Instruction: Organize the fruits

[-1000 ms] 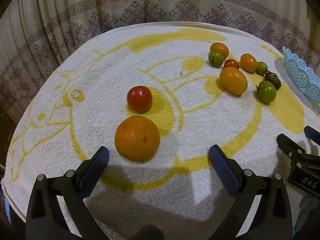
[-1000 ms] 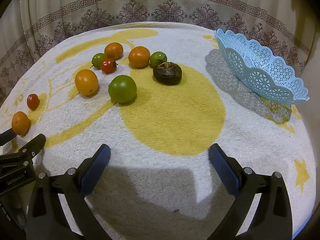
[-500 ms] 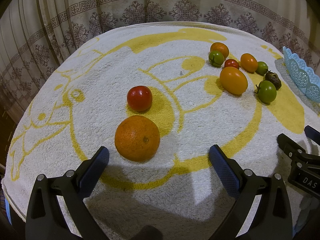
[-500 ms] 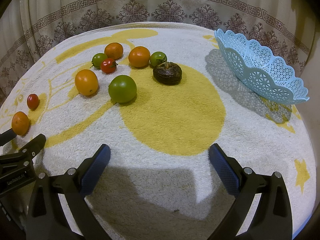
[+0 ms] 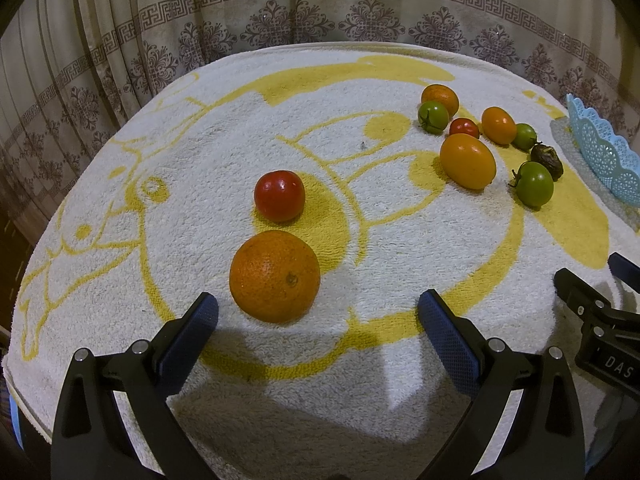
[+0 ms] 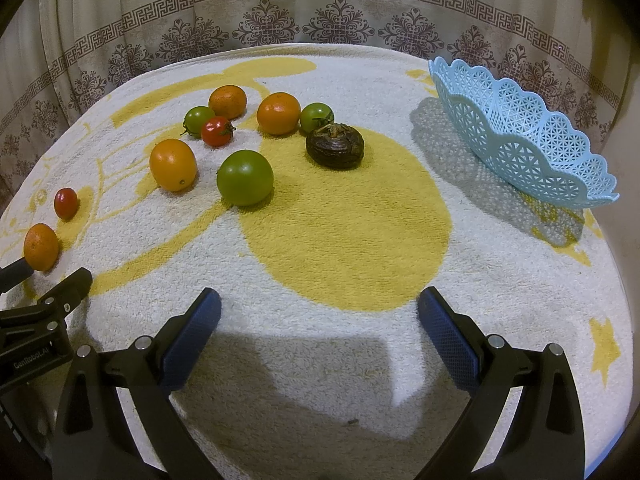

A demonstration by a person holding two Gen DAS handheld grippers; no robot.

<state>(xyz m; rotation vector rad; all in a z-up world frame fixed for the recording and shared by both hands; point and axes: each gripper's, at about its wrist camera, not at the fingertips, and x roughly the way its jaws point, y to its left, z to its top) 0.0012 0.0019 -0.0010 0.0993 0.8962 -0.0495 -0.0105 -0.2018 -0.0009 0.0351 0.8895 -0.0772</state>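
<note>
Left wrist view, basket [image 5: 604, 152] cut off, right gripper [image 5: 600, 312] partly visible

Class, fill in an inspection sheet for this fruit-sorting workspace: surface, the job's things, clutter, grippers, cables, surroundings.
Surface: white towel with yellow print.
Job's things: nine fruits loose on the towel; large orange and red tomato apart from a cluster of seven; blue basket tilted, no fruit seen inside.
Clutter: dark shrivelled fruit in the cluster.
Grippers: left gripper open, empty, just short of the large orange; right gripper open, empty, over bare towel.
Cables: nothing seen.
Surroundings: patterned curtain behind.
</note>
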